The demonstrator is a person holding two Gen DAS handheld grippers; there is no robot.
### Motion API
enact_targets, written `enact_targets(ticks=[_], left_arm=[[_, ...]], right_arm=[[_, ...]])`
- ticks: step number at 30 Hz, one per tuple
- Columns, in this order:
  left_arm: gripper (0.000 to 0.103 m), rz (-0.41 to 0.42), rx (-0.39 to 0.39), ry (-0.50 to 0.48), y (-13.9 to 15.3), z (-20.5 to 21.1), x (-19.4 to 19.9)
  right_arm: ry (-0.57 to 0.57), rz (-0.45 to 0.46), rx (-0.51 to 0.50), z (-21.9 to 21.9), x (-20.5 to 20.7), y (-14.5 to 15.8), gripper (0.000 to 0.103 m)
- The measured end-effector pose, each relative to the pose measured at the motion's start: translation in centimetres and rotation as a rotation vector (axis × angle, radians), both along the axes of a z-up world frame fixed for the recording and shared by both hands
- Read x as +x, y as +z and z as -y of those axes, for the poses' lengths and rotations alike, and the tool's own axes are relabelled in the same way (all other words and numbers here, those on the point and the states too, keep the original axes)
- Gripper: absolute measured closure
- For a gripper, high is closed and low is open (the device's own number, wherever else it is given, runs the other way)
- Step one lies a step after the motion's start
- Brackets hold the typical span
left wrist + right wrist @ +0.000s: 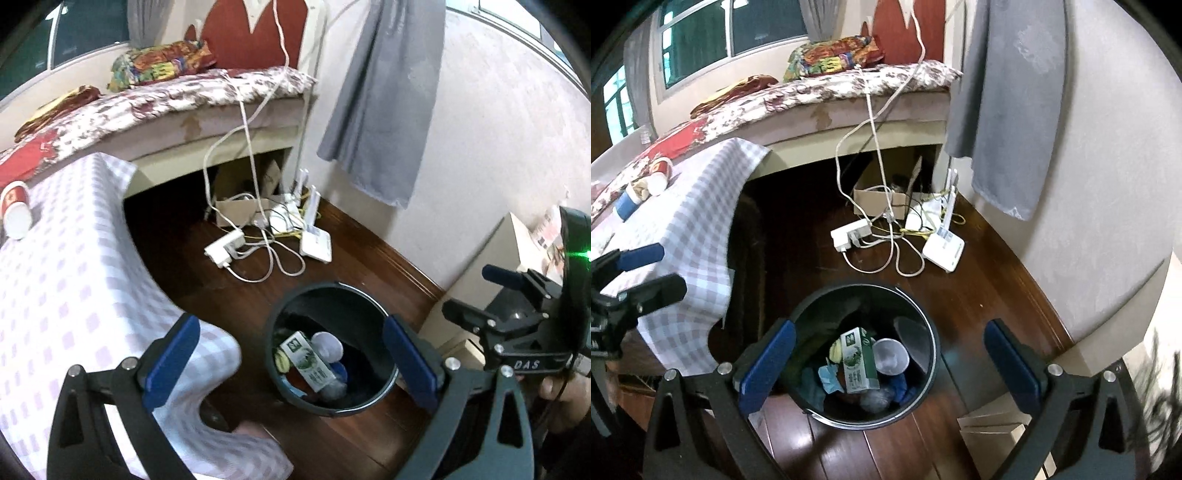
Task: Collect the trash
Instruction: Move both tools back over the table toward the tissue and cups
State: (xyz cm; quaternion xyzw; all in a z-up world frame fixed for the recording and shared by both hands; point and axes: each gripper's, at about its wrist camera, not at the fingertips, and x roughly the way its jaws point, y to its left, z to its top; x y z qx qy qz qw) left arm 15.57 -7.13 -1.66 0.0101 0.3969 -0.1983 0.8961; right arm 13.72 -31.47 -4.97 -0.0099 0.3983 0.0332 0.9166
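Observation:
A black round trash bin (932, 354) stands on the dark wood floor and holds a green-and-white milk carton (857, 362), a clear cup (890, 356) and other crumpled trash. My right gripper (892, 363) is open and empty right above the bin. My left gripper (291, 363) is open and empty, left of the bin (369, 299), over the checked tablecloth's (66, 280) edge. The carton (308, 360) shows there too. A red-and-white paper cup (14, 208) lies on the table. More trash, including a blue-banded cup (626, 205), lies beside the red cup (659, 175).
A bed (820, 96) with a floral cover stands behind the table. A power strip (851, 232), white cables, a router (943, 251) and a cardboard box (879, 201) lie on the floor beyond the bin. A grey cloth (1004, 110) hangs on the right wall.

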Motion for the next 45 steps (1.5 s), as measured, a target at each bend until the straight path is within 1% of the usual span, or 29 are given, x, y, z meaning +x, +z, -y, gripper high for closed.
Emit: enact_targets(ticks=[9, 13, 20, 25, 28, 30, 35, 37, 39, 41, 45], left_arm=[[0.003, 0.05, 0.015, 0.078, 1.3, -3.9, -0.9], [0.003, 0.076, 0.023, 0.146, 2.1, -6.9, -1.2], [0.002, 0.102, 0.054, 0.284, 2.6, -13.4, -1.6], [0.002, 0.099, 0.055, 0.395, 2.6, -18.8, -2.0], [0.002, 0.095, 0.057, 0.457, 2.5, -22.1, -2.4], [0.002, 0.093, 0.06, 0.494, 2.5, -24.3, -2.7], [0.002, 0.08, 0.086, 0.618, 2.2, -30.5, -3.4], [0.004, 0.083, 0.103, 0.669, 2.0, -33.0, -3.7], [0.007, 0.081, 0.105, 0.7, 1.9, -34.9, -3.7], [0.008, 0.079, 0.116, 0.725, 1.7, -36.7, -3.4], [0.01, 0.065, 0.121, 0.745, 1.0, -39.1, -2.6]], right_arm=[[0.099, 0.062, 0.002, -4.9, 0.3, 2.9, 0.0], [0.153, 0.092, 0.007, -7.8, 0.9, 4.2, 0.0], [0.262, 0.142, 0.032, -14.6, 2.7, 6.0, 0.0], [0.359, 0.162, 0.084, -19.8, 4.0, 6.8, 0.0], [0.421, 0.16, 0.114, -23.0, 4.7, 7.0, 0.0], [0.455, 0.15, 0.116, -25.1, 5.2, 6.9, 0.0], [0.51, 0.117, 0.09, -30.1, 6.9, 6.7, 0.0], [0.526, 0.101, 0.077, -31.9, 7.8, 6.5, 0.0], [0.537, 0.101, 0.055, -33.5, 8.7, 6.3, 0.0], [0.545, 0.085, 0.051, -34.9, 9.6, 6.0, 0.0], [0.569, 0.074, 0.043, -37.5, 11.1, 5.5, 0.0]])
